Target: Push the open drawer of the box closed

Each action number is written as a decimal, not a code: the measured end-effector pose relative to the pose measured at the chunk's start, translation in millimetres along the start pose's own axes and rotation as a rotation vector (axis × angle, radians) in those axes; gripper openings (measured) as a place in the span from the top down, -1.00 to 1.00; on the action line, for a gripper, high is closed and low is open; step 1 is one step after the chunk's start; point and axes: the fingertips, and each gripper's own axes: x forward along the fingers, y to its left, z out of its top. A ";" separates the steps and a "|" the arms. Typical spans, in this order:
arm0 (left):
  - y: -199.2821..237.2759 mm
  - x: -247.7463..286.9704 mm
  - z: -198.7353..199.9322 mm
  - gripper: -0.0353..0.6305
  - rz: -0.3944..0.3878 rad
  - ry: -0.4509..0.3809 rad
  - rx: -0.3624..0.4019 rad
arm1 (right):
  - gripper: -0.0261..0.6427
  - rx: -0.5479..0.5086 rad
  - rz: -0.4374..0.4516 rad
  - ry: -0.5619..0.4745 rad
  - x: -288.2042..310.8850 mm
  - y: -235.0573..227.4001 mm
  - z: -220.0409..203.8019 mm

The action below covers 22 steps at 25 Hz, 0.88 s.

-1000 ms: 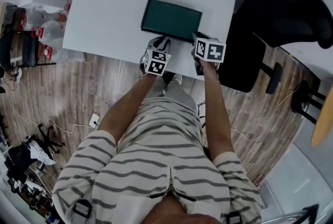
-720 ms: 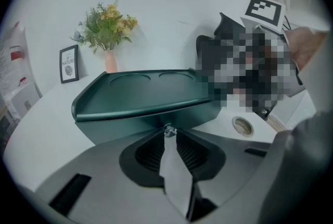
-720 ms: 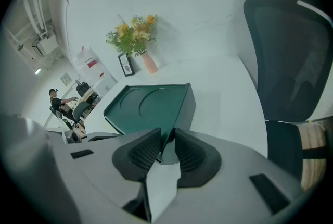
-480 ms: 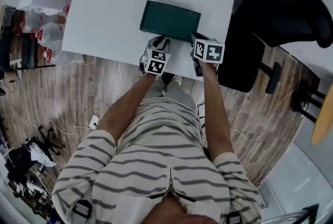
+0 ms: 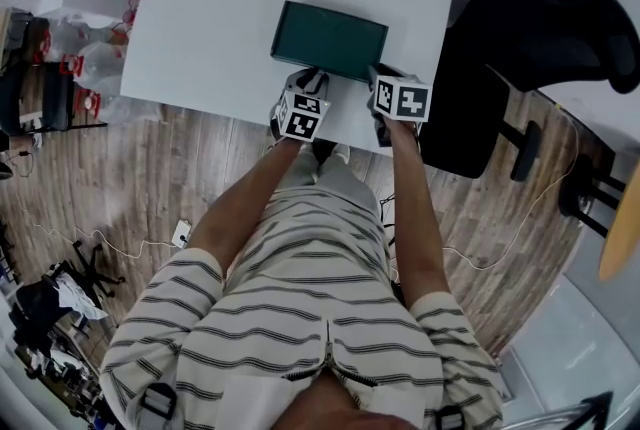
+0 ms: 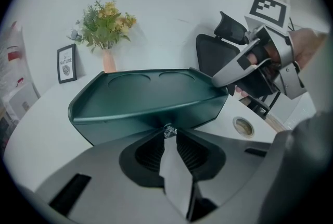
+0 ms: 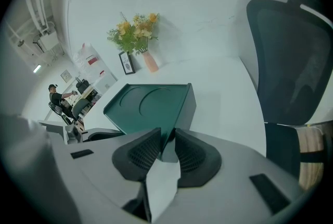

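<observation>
L claw [image 6: 167,132]: pressed together; tips meet right at small metal knob [image 6: 167,129]. Can't tell if knob is pinched or only touched.
R claw [image 7: 166,140]: spread a little; box's near-R upright corner sits in the gap btwn tips. Pads not seen pressing on it.
Knob: centre of drawer front [image 6: 122,128], on the side facing the person.
Drawer front: dark green, under the overhanging top lip. How far out it stands, can't tell.
Box [image 5: 330,36]: dark green, flat, lying on counter near its front edge; top is tray-like w/ raised rim & two shallow round recesses. L claw at middle of near side, R claw at near-R corner.
Counter [image 5: 210,18]: white; round cable grommet [image 6: 242,125] just R of box.
Far edge of counter: vase w/ yellow flowers [image 6: 107,56], small framed print [image 6: 66,63] beside it, both well apart from box.
Beyond counter: black office chair [image 5: 540,18] to the R, wood floor [image 5: 150,188] below.
Person: striped shirt [image 5: 300,318], both forearms stretched fwd to the box.
</observation>
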 end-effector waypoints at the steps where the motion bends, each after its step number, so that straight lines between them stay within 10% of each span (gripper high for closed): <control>1: 0.3 0.1 0.2 0.67 -0.001 -0.002 0.002 | 0.66 0.004 -0.001 -0.002 0.1 0.0 0.0; 22: 2.1 -17.4 6.9 0.71 0.021 -0.020 -0.029 | 0.57 0.037 -0.004 -0.095 -17.2 -4.0 1.8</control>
